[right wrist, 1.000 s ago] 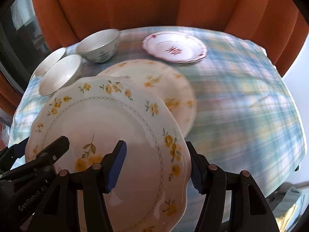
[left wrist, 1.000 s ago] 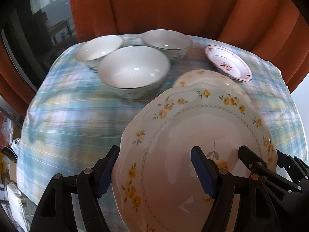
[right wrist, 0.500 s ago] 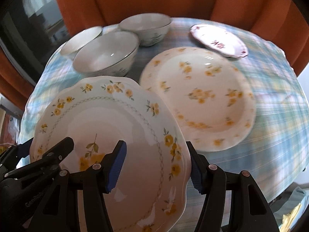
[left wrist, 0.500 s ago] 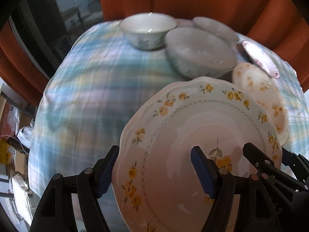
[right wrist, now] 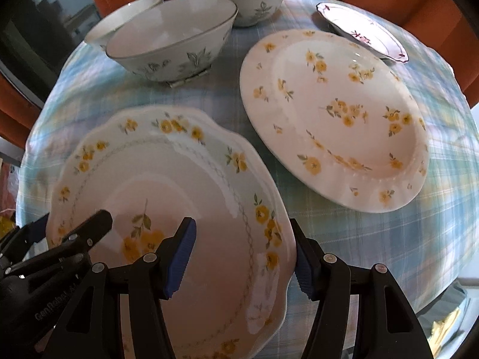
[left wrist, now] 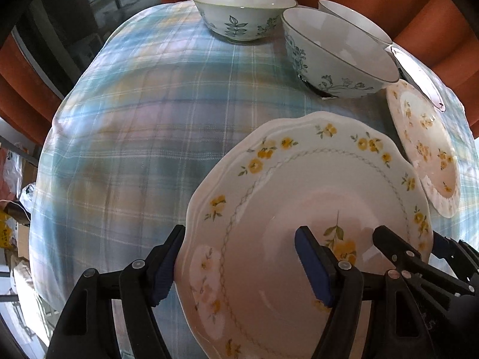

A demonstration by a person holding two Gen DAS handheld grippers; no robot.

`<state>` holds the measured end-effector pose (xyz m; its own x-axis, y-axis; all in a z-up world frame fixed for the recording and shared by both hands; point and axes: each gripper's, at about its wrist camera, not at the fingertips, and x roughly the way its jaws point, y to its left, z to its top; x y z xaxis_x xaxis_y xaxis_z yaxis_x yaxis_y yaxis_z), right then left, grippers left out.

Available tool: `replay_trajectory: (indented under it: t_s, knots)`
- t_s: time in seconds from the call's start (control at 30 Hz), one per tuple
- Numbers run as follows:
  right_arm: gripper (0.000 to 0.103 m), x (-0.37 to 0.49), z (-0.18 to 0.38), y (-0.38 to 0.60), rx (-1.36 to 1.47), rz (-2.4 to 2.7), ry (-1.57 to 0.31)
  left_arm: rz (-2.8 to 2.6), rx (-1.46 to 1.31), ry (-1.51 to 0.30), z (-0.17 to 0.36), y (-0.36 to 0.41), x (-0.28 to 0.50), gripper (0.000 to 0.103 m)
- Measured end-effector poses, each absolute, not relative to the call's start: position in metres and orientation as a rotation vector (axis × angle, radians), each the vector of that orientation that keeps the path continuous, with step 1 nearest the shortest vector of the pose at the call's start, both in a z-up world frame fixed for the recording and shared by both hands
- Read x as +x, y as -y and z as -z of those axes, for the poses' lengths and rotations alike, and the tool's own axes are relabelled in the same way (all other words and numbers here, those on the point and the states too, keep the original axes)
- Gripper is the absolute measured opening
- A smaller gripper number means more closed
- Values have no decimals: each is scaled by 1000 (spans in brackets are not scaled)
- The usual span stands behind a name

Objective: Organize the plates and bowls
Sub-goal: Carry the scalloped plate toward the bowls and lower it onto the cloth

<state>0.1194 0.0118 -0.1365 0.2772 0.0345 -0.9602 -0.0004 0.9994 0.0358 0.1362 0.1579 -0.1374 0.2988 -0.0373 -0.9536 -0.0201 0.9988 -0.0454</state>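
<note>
Holding the white scalloped china plate with a yellow flower rim (right wrist: 167, 209) by its two sides, the left gripper (left wrist: 239, 266) and right gripper (right wrist: 244, 257) each pinch an edge with jaws partly open, so both should go down together and keep it flat. Past the fingers, on the blue checked cloth (left wrist: 134, 137), sit three white bowls with blue leaves (right wrist: 170, 39) and two more plates: a round yellow-flowered plate (right wrist: 335, 113) and a small red-trimmed plate (right wrist: 365, 36).

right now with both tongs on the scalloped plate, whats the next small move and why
Probably carry the scalloped plate over the round plate and lower it there. Left tongs and right tongs each clamp an opposite rim, it hangs tilted above the cloth, and the round plate lies bare beside it.
</note>
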Motion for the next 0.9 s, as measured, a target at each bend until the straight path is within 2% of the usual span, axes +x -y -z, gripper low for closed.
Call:
replay_trajectory:
  t_s: [0.1, 0.6, 0.7, 0.9]
  knots:
    - [68, 123, 138, -14, 17, -34, -1292, -1, -23, -1253, 139, -156, 140, 74]
    - [71, 136, 140, -21, 28, -118, -1314, -55, -63, -1265, 130, -164, 145, 73]
    - [72, 135, 124, -13, 25, -125, -1270, -19, -45, -1244, 113, -157, 144, 77]
    - [73, 130, 93, -5, 32, -115, -1196, 65, 2, -1205, 89, -146, 139, 78]
